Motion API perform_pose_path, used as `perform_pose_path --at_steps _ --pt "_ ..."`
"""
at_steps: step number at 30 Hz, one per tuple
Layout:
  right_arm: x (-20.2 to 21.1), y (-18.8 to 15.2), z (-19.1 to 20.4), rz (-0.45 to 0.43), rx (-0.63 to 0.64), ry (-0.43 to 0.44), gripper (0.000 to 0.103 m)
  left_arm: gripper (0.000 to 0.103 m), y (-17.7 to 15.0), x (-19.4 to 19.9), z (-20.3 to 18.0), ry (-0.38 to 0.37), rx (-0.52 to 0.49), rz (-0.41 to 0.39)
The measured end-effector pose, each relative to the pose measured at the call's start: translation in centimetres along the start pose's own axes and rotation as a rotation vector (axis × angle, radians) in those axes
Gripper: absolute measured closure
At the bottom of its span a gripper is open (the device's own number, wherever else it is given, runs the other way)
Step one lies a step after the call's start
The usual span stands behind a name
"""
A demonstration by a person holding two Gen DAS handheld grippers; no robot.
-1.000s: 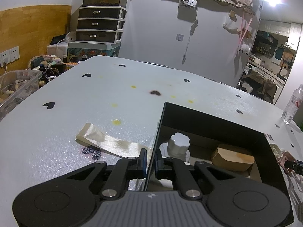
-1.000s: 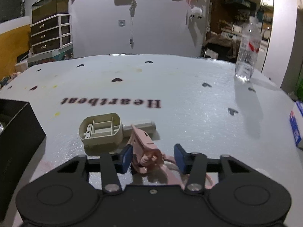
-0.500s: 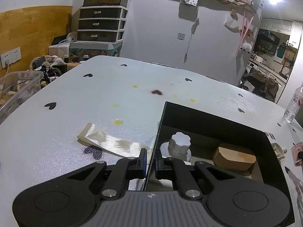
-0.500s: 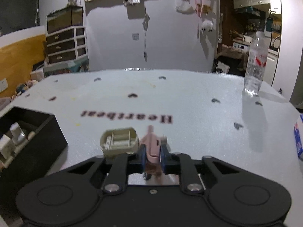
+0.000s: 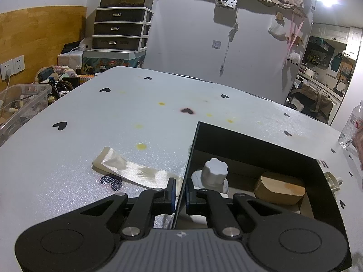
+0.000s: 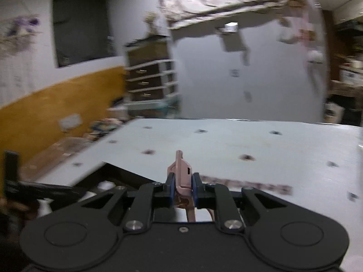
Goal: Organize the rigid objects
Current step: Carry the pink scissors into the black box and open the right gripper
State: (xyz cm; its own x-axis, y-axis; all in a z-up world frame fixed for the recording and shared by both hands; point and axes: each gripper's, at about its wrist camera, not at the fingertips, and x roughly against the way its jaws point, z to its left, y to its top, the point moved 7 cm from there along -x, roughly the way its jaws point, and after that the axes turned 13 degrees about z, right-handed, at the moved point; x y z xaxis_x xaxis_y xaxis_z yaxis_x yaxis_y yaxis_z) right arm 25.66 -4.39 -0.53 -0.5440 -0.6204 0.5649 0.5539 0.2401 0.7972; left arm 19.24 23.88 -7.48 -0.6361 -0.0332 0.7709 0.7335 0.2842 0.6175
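My left gripper (image 5: 180, 192) is shut on the left wall of a black open box (image 5: 261, 142) that stands on the white table. Inside the box are a white knobbed piece (image 5: 214, 173) and a tan wooden block (image 5: 279, 188). My right gripper (image 6: 183, 184) is shut on a pink clip-like tool (image 6: 180, 170) and holds it in the air above the table, with the black box (image 6: 118, 176) low at the left of its blurred view. A beige plastic frame piece (image 5: 332, 181) lies just beyond the box's right wall.
A cream ribbon strip (image 5: 127, 170) lies on the table left of the box. A water bottle (image 5: 350, 127) stands at the right edge. A clear bin (image 5: 20, 104) and a drawer unit (image 5: 122, 27) stand beyond the table's left side.
My right gripper closed on the pink tool, lifted it off the table and swung left toward the black box. My left gripper stayed clamped on the box wall.
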Motion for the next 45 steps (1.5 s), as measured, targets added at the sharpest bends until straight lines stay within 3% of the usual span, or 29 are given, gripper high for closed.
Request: perform_pose_path --at_steps 6,11,14,18,21,23,29,35,38,40,45 --pt "-2.5 2.5 5.0 0.053 0.022 0.206 0.087 0.095 0.1 0.0 0.0 -0.002 0.003 -0.001" --pt "-6.9 3.1 7.4 0.177 -0.117 0.287 0.087 0.095 0.1 0.1 -0.1 -0.005 0.008 -0.001" --pt "-10.2 2.1 7.7 0.268 -0.220 0.272 0.087 0.095 0.2 0.0 -0.2 -0.009 0.008 0.001" --pt "-13.2 0.9 7.5 0.330 -0.299 0.170 0.087 0.095 0.2 0.0 -0.2 -0.014 0.005 0.002" --pt "-14.4 0.4 7.5 0.352 -0.299 0.093 0.087 0.095 0.2 0.0 -0.1 -0.021 0.007 0.002" --pt "-14.9 0.2 7.6 0.376 -0.287 0.050 0.081 0.095 0.2 0.0 0.0 -0.024 0.009 0.001" --pt "-14.6 -0.1 7.6 0.376 -0.260 0.056 0.072 0.095 0.2 -0.1 0.0 -0.025 0.011 0.000" --pt "-14.1 0.3 7.8 0.360 -0.232 0.059 0.053 0.095 0.2 -0.1 0.1 -0.022 0.013 0.000" --pt "-13.5 0.4 8.0 0.339 -0.204 0.063 0.038 0.095 0.2 -0.1 0.0 -0.018 0.015 0.000" --pt "-12.9 0.5 8.3 0.315 -0.177 0.073 0.020 0.095 0.2 -0.1 0.1 -0.017 0.017 -0.001" --pt "-11.2 1.0 8.9 0.243 -0.075 0.061 0.001 0.095 0.2 -0.1 0.1 -0.010 0.022 -0.001"
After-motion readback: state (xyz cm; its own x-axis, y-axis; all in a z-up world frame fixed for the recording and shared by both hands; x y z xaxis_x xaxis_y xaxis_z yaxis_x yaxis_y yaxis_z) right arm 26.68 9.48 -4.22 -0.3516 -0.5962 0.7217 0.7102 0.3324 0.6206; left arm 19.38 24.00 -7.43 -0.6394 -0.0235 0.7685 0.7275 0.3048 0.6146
